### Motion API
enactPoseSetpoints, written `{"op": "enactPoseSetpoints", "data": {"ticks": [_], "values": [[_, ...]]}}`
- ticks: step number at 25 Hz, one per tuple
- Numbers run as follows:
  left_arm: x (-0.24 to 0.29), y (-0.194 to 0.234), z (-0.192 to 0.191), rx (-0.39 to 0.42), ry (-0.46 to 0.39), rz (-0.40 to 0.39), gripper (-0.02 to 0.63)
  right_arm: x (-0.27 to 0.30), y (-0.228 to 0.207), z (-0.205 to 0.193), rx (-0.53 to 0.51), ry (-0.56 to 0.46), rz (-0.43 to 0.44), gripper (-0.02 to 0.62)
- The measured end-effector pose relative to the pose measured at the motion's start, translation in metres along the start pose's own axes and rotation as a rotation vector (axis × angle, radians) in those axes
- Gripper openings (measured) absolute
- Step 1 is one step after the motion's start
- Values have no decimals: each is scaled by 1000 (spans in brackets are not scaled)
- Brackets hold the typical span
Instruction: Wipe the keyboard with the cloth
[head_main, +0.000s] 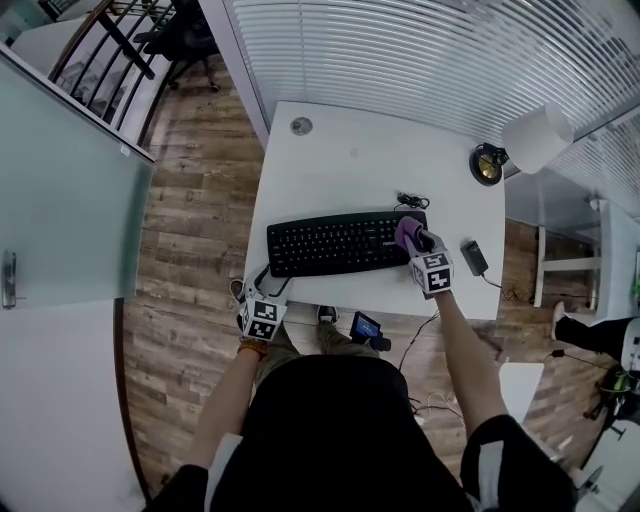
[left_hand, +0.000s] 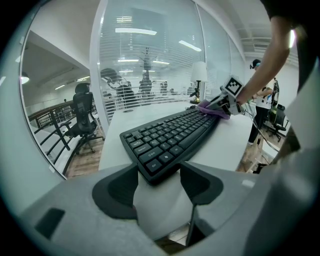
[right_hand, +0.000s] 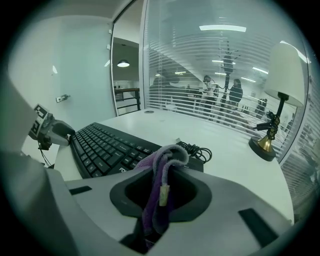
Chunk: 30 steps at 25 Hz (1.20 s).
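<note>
A black keyboard lies across the near half of the white table. My right gripper is shut on a bunched purple cloth, which rests on the keyboard's right end. In the right gripper view the cloth stands pinched between the jaws, over the keyboard. My left gripper stands open at the keyboard's near left corner. In the left gripper view that keyboard corner sits between the spread jaws, and the cloth shows at the far end.
A coiled black cable lies behind the keyboard's right end, and a small black adapter sits to the right of my right gripper. A white-shaded lamp with a brass base stands at the far right corner. Glass walls with blinds surround the table.
</note>
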<state>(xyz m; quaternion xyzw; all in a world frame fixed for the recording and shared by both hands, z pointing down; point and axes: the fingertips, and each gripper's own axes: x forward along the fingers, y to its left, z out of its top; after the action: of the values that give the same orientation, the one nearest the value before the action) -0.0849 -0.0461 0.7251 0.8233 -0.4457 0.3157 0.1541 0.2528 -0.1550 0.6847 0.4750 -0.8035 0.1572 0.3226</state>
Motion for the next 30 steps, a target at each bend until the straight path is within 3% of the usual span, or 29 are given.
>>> {"op": "enactPoseSetpoints", "data": {"ticks": [15,30], "values": [[-2,-1,1,0,-4,-2,262,17,76,25,-104,13,149,61],[-2,-1,2,-3,-4,-6,261,29,117,36,-177,23,222,61]]}}
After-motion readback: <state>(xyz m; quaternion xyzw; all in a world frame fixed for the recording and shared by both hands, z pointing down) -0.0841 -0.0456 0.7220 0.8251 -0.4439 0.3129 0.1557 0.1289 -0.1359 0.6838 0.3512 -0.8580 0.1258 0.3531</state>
